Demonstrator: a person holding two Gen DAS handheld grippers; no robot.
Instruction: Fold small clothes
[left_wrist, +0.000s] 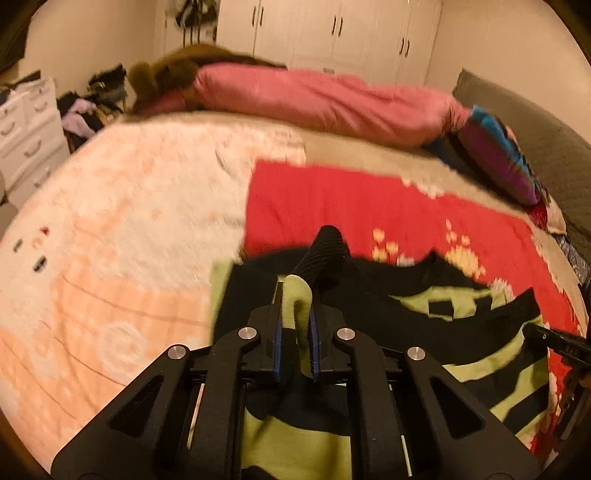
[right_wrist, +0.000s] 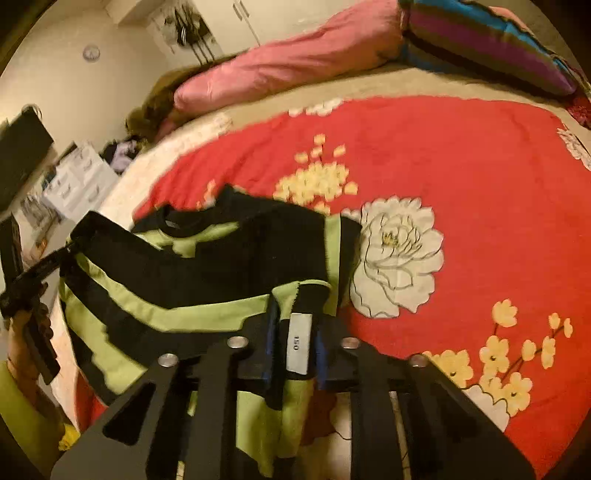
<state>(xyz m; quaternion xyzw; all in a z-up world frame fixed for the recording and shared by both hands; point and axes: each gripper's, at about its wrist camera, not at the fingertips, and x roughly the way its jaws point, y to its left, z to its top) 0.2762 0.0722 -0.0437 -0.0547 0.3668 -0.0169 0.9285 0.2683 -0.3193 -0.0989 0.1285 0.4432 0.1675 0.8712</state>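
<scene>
A black-and-green striped top (right_wrist: 207, 280) lies on the near part of a red flowered blanket (right_wrist: 461, 155) on the bed. The left gripper (left_wrist: 295, 325) is clamped on a fold of its green and black cloth. The right gripper (right_wrist: 295, 343) pinches the top's hem, with a grey size tag (right_wrist: 298, 345) showing between its pads. A pink quilt (left_wrist: 321, 99) lies at the far side.

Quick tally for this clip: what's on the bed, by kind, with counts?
Green-and-black striped top: 1
Red floral blanket: 1
Pink quilt: 1
Striped pillow: 1
Total: 4
</scene>
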